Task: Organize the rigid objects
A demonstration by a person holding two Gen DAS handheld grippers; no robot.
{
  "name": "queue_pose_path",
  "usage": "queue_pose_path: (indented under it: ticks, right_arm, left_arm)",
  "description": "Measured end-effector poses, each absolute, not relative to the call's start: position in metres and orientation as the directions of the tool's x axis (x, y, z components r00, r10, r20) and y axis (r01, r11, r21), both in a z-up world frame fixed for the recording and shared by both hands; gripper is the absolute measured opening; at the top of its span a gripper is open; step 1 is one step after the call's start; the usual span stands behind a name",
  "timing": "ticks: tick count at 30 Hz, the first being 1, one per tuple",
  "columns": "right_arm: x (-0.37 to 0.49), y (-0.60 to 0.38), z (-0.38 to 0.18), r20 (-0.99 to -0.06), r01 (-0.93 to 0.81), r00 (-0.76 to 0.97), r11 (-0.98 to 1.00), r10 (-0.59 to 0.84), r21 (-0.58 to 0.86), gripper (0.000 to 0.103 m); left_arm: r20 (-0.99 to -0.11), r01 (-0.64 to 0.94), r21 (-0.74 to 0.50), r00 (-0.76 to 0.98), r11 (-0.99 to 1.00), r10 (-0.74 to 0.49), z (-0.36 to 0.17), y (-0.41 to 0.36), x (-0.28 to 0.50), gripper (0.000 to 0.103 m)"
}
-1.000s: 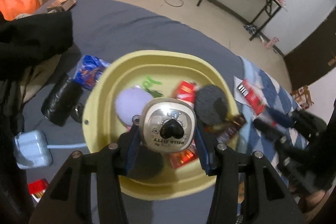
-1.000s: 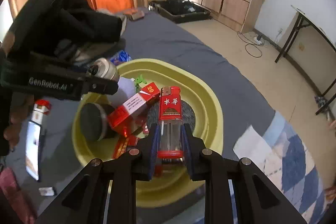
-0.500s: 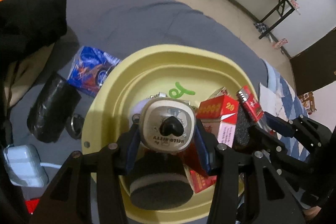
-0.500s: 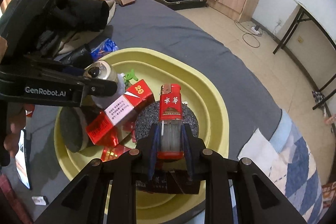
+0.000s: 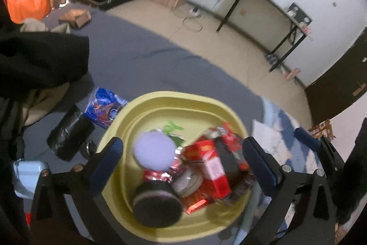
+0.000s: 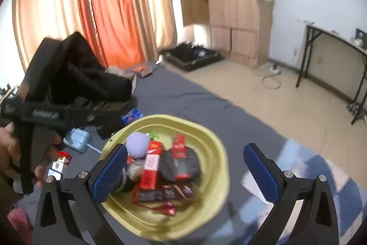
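Note:
A yellow basin [image 5: 146,100] sits on the grey bed and holds several items. My left gripper [image 5: 181,153] hangs open above it with nothing between its blue pads. Below it lie a lilac round puff [image 5: 154,150], a silver tin [image 5: 187,180], a red box [image 5: 211,167] and a black round sponge [image 5: 158,206]. My right gripper [image 6: 184,162] is also open over the basin [image 6: 220,153]. A red lighter [image 6: 179,146] rests on a dark round pad [image 6: 181,167] beside the red box [image 6: 152,167].
Black clothing [image 5: 39,61] lies piled at the left. A blue packet [image 5: 105,107], a black roll [image 5: 68,137] and a pale blue box [image 6: 76,137] lie beside the basin. A hand [image 6: 9,148] grips the left tool's handle. White paper [image 5: 266,132] lies to the right.
Both grippers opened. The left let go of the silver tin, which now lies in the basin. The right released the red lighter onto the dark pad. Both pulled back from the basin.

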State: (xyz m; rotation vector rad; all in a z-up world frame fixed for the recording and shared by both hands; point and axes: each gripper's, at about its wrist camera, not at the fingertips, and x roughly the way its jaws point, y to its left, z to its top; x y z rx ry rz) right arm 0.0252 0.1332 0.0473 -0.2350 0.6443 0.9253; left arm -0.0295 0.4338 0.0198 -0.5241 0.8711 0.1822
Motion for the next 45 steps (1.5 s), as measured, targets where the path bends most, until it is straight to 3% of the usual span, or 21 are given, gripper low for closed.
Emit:
queue_pose_path:
  ticks: [5, 9, 13, 19, 25, 45]
  right_arm:
    - [0.014, 0.093, -0.004, -0.684, -0.839, 0.388, 0.543, 0.618, 0.014, 0.103]
    - [0.0, 0.085, -0.07, -0.771, -0.903, 0.299, 0.428, 0.562, -0.038, 0.103]
    - [0.001, 0.087, -0.099, -0.774, -0.907, 0.284, 0.421, 0.566, -0.025, 0.103]
    - [0.007, 0.105, -0.135, -0.799, -0.907, 0.318, 0.409, 0.511, -0.1, 0.103]
    - [0.009, 0.113, -0.141, -0.801, -0.904, 0.319, 0.417, 0.507, -0.097, 0.103]
    - [0.009, 0.108, -0.137, -0.801, -0.905, 0.317, 0.414, 0.507, -0.096, 0.103]
  left_arm:
    - [-0.725, -0.343, -0.299, 0.689, 0.891, 0.022, 0.026, 0.376, -0.073, 0.103]
    - [-0.704, -0.372, -0.259, 0.705, 0.892, 0.09, -0.019, 0.311, -0.109, 0.103]
    - [-0.729, -0.373, -0.156, 0.668, 0.915, 0.148, -0.079, 0.264, -0.121, 0.103]
    - [-0.78, -0.496, -0.144, 0.59, 0.856, 0.21, -0.13, 0.266, -0.107, 0.103]
    - [-0.775, -0.521, -0.071, 0.566, 0.851, 0.282, -0.139, 0.266, -0.095, 0.103]
    - [-0.776, -0.521, -0.073, 0.565, 0.851, 0.279, -0.139, 0.263, -0.099, 0.103]
